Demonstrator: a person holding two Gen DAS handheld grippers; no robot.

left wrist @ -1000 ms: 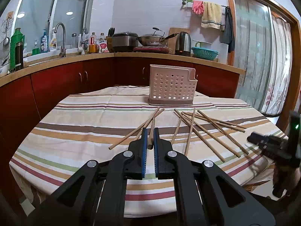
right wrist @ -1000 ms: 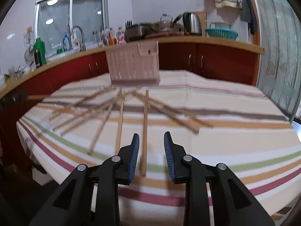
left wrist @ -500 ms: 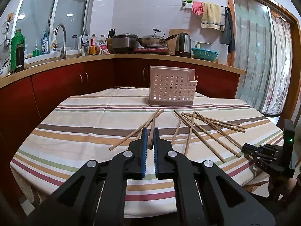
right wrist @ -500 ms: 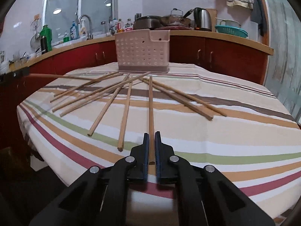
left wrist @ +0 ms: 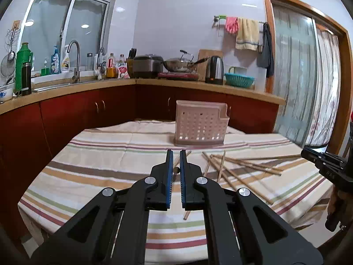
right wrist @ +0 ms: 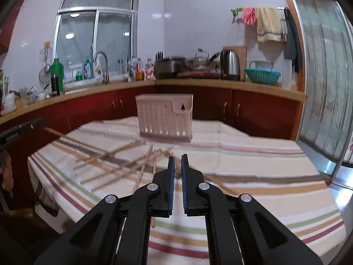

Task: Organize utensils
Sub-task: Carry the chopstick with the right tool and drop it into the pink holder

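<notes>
**Chopsticks: one gripped per gripper, remainder loose on table**

Chopsticks (left wrist: 242, 165) scattered in a crossed pile across the striped tablecloth (left wrist: 99, 154), in front of the perforated utensil holder (left wrist: 201, 123) standing upright at the far side of the table.

Left gripper (left wrist: 175, 154): jaws nearly closed, clamped on a single chopstick (left wrist: 176, 169) pointing forward. Right gripper (right wrist: 177, 159): jaws likewise narrowed to a slim gap, a chopstick end (right wrist: 177, 174) pinched between the pads.

Risks, as judged:
- Pivoting of either stick in the pads, since held near one end; tip droop likely to miss the holder opening.
- Snagging of a held stick on the crossed pile, scattering others toward the table edge.
- Tipping of the light plastic holder if struck at the rim.

View differences:
- Left wrist view: sharp; right gripper visible at the far right edge.
- Right wrist view: motion-blurred; left gripper's chopstick (right wrist: 55, 133) visible full length, slanting over the table; holder's side notch facing the camera.
</notes>
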